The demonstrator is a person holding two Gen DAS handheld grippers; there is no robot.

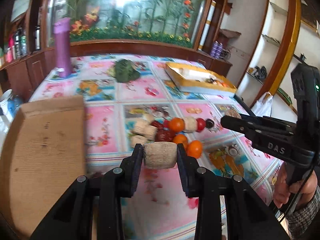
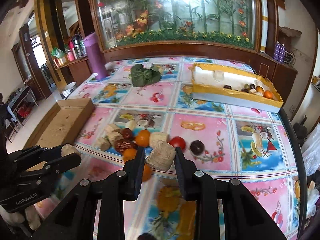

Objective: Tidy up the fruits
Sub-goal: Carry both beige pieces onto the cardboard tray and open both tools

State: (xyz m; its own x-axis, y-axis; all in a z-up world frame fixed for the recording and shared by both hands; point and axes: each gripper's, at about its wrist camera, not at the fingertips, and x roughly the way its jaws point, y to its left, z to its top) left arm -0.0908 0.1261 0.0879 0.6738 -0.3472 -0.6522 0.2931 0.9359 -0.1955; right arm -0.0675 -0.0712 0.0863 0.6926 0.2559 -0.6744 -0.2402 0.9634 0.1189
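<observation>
Gripping one beige cylindrical chunk (image 1: 160, 155) each, both grippers are partly closed, pads pressed on the piece's two ends. The left gripper (image 1: 160, 153) holds its chunk above the floral tablecloth (image 1: 140, 92), at 6 o'clock from the loose fruit pile (image 1: 160, 129). The right gripper (image 2: 160, 156) clamps a second, tilted chunk (image 2: 161, 157), also just at 6 o'clock of the pile.

Counted in the right wrist view, the pile shows three oranges (image 2: 142, 138), two dates (image 2: 125, 144), one red tomato (image 2: 177, 142), one dark round fruit (image 2: 197, 146) and several more beige chunks.

One yellow-rimmed tray (image 2: 236, 97) lies at 1 o'clock; only the right wrist view shows its contents clearly, an orange among smaller fruit. One cardboard box (image 1: 44, 144) sits at 9 o'clock, one purple bottle (image 1: 63, 48) at 11 o'clock, one green leafy bundle (image 1: 125, 71) at 12 o'clock
</observation>
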